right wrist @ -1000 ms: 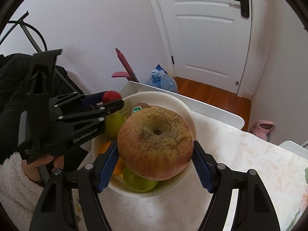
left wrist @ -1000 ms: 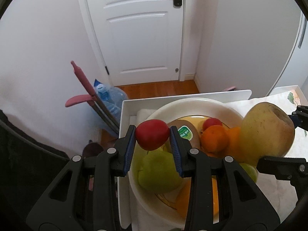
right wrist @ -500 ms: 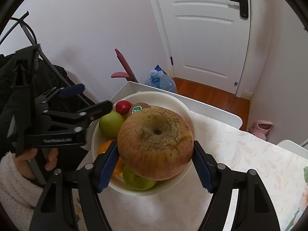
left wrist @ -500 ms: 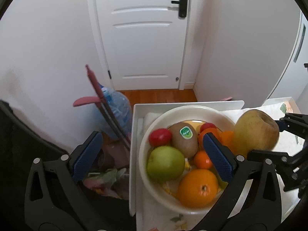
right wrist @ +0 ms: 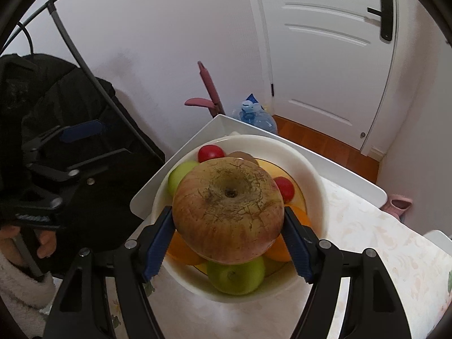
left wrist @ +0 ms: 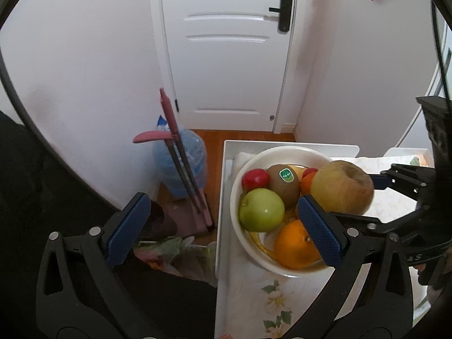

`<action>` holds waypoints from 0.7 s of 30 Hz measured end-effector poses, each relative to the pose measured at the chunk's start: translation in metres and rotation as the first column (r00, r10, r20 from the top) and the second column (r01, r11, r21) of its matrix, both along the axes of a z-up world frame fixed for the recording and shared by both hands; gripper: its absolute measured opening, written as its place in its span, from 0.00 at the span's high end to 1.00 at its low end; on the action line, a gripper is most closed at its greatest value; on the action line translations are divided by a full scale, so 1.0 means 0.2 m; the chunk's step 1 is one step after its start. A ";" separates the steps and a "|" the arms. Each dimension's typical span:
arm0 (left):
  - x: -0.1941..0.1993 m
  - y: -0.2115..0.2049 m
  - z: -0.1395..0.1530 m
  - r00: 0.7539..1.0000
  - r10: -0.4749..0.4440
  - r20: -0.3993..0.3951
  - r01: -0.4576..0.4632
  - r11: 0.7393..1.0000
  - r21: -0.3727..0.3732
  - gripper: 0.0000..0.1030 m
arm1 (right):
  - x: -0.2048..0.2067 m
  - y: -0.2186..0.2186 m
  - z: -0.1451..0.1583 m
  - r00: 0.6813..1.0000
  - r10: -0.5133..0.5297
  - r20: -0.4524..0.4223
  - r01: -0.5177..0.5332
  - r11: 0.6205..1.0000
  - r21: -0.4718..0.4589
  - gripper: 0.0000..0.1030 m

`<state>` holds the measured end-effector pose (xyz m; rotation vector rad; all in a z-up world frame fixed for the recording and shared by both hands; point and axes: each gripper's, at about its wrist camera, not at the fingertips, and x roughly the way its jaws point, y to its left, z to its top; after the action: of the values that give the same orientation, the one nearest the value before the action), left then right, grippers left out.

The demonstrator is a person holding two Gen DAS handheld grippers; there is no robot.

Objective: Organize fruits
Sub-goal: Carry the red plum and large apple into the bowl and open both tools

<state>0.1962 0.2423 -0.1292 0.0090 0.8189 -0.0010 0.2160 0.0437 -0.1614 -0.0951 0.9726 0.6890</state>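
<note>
Right wrist view: the right tongs [right wrist: 228, 243] clamp a large russet apple [right wrist: 228, 210] over the white bowl [right wrist: 313, 186] of fruit on the surface [right wrist: 381, 254]; the left tongs [left wrist: 223, 228], spread wide and empty, hang at the bowl's left edge; a red tomato [left wrist: 255, 179] lies inside.

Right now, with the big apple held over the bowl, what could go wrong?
1. The large russet yellow-red apple is gripped only at its sides by the right tongs; being round and wide, it could slip out.
2. The white round bowl is already crowded: the green apple, orange, brown kiwi and small red fruit leave little room, so the apple may roll off the pile.
3. The bowl sits near the table corner, so a bump could push it over.
</note>
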 end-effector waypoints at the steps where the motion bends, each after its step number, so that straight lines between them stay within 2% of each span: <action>1: -0.01 0.00 0.00 1.000 -0.001 0.001 0.001 1.000 0.004 0.00 | 0.01 0.01 0.00 1.000 0.002 0.001 -0.002 1.000 -0.002 0.32; 11: -0.05 -0.02 -0.01 1.000 -0.018 -0.001 0.018 0.999 0.028 0.00 | -0.01 0.06 -0.05 0.999 0.021 0.046 -0.019 0.999 -0.050 0.32; 12: -0.05 -0.03 -0.01 1.000 -0.017 -0.001 0.017 0.999 0.027 0.00 | -0.01 0.06 -0.05 0.999 0.025 0.048 -0.023 0.999 -0.050 0.30; 15: -0.06 -0.03 0.00 1.000 -0.015 -0.001 0.015 1.000 0.023 0.00 | -0.01 0.05 -0.03 0.998 0.019 0.064 -0.017 1.000 -0.024 0.11; 21: -0.07 -0.04 0.01 1.000 -0.025 -0.001 0.025 0.999 0.023 0.00 | -0.01 0.02 -0.02 0.998 -0.002 0.063 0.005 0.999 -0.033 0.10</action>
<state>0.1822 0.2352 -0.1266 0.0408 0.8194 -0.0155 0.2139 0.0473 -0.1651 -0.1436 0.9235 0.6630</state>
